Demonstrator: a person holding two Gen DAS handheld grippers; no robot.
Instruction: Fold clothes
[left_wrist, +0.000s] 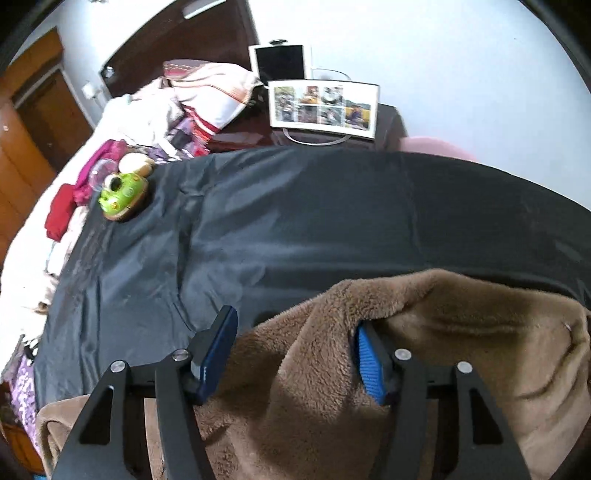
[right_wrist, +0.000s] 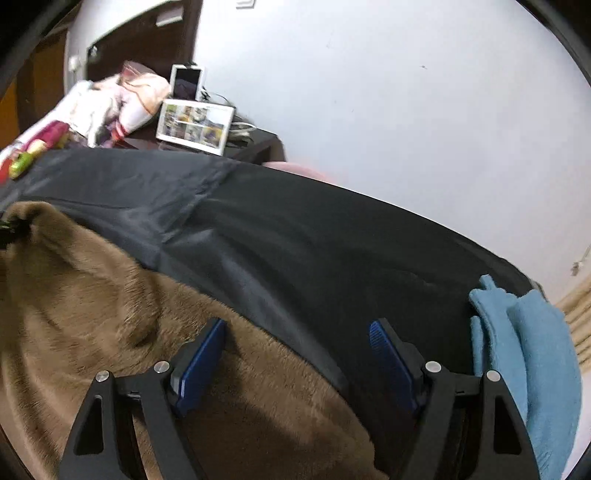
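Brown fleece garment (left_wrist: 424, 332) lies bunched at the near edge of the black sheet (left_wrist: 295, 221). Left gripper (left_wrist: 295, 343) straddles a raised fold, jaws parted, not pinching. Right gripper (right_wrist: 297, 354) gapes wide over the garment's right hem, equally near.

The brown garment (left_wrist: 314, 369) is thick, matt, fuzzy fleece. Under it the black sheet (left_wrist: 295, 221) is thin, smooth cloth with a faint sheen and creases. On the sheet's right edge, the blue towel (right_wrist: 532, 350) looks nubby terry. At its far-left corner, the green toy (left_wrist: 122, 195) is glossy plastic.
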